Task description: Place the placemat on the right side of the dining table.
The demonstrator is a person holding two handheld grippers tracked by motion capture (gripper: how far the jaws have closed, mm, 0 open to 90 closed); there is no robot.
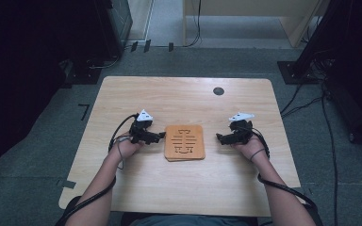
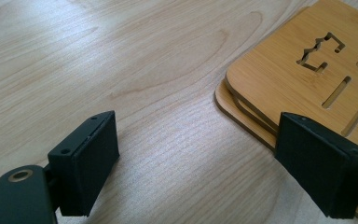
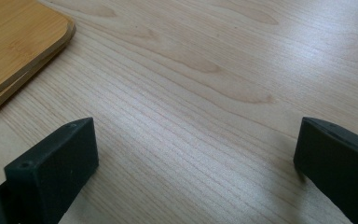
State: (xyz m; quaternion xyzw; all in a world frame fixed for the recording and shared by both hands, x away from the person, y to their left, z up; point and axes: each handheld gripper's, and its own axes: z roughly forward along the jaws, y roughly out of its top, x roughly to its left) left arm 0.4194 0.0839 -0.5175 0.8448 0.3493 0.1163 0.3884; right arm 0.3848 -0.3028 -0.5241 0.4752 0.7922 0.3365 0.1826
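Trivets (image 1: 184,142): two bamboo boards with cut-out slots, stacked flat mid-table (image 1: 184,188), upper one slightly offset from lower. Left tool (image 1: 161,136) sits just beside the stack's left edge, pointing at it; jaws spread wide, nothing between them but bare wood; in the left gripper view one jaw overlaps the stack's corner (image 2: 242,100). Right tool (image 1: 218,138) is near the stack's right edge, clear of it, jaws likewise wide apart and empty. Small dark round hole (image 1: 218,91) near the table's far edge.
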